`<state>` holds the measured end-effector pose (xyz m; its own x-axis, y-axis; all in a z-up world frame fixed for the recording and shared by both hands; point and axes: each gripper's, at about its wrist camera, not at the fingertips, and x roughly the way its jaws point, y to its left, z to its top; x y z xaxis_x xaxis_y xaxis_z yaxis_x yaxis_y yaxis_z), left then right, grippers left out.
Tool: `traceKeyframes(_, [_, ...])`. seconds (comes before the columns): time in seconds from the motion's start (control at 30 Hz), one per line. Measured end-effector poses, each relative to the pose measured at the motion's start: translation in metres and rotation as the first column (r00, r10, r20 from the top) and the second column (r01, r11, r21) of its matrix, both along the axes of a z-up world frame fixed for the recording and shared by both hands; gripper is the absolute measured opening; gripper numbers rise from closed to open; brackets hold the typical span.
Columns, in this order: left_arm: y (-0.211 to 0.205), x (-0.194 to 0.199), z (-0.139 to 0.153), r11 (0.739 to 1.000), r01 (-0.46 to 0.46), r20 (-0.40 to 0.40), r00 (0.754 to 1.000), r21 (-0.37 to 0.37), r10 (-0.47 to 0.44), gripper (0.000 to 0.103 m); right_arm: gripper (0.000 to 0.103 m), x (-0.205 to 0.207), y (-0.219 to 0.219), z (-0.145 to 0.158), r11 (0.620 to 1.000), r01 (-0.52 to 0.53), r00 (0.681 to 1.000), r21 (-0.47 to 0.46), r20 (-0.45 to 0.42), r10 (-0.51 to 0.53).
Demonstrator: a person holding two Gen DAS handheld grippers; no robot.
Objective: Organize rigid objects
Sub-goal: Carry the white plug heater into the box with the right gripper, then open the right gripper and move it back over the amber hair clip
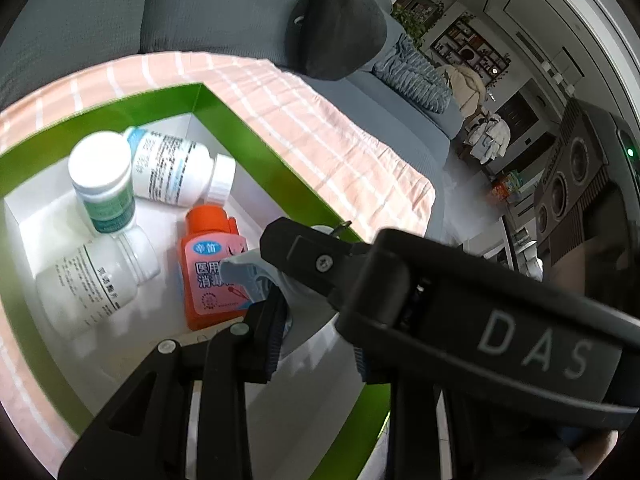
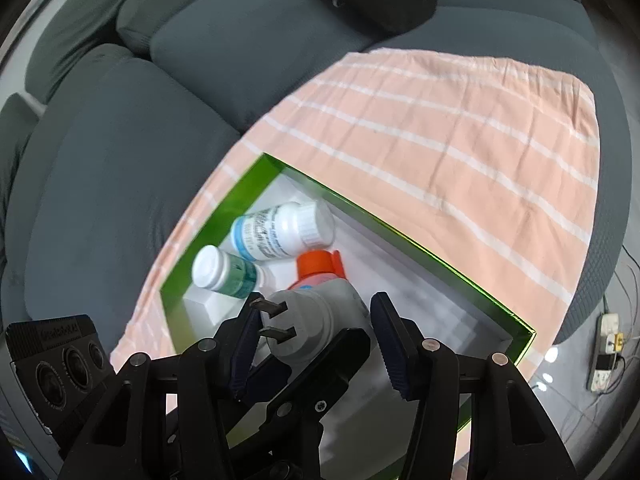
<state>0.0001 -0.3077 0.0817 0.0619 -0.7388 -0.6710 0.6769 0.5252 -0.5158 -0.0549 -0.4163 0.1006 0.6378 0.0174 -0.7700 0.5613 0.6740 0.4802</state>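
We are holding the white plug adapter [image 2: 316,316] over the green box [image 2: 400,232] to join the pill bottles [image 2: 280,232], with the left tongs [image 1: 314,340] clamping it and the right tongs [image 2: 314,320] flanking it, their grip unclear.

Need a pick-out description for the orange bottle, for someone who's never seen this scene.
On the pink striped cloth covering the grey sofa sits a green-rimmed box with a white interior. Among the bottles inside, the orange bottle lies flat beside the white ones; it alone has an orange cap and body and a pink label.

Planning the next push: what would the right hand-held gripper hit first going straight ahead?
The white plug adapter, already between its fingers; beyond it, probably the orange bottle.
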Motion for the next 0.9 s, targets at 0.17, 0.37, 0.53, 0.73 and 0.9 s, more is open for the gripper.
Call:
traceKeyframes(0.17, [-0.001, 0.002, -0.005, 1.0, -0.005, -0.028, 1.0, 0.026, 0.006, 0.027, 0.058, 0.002, -0.001, -0.004, 1.0, 0.006, 1.0, -0.006, -0.029, -0.006])
traceKeyframes(0.37, [0.001, 0.001, -0.007, 0.999, -0.018, -0.039, 0.999, 0.038, 0.019, 0.027, 0.058, 0.004, 0.0, -0.005, 1.0, 0.003, 0.999, -0.008, -0.044, -0.004])
traceKeyframes(0.53, [0.015, -0.002, 0.001, 0.998, -0.044, 0.002, 0.999, 0.037, 0.044, 0.043, 0.059, 0.003, 0.004, 0.001, 0.998, 0.024, 0.998, -0.055, -0.054, -0.027])
traceKeyframes(0.73, [0.047, -0.003, 0.014, 0.995, -0.104, 0.014, 0.995, 0.009, 0.103, 0.06, 0.063, 0.001, 0.011, 0.014, 0.995, 0.031, 0.999, -0.091, -0.02, -0.033])
traceKeyframes(0.9, [0.075, -0.012, 0.032, 0.989, -0.146, 0.066, 0.987, -0.019, 0.146, 0.073, 0.065, 0.0, 0.024, 0.026, 0.99, 0.024, 1.0, -0.14, 0.014, -0.022])
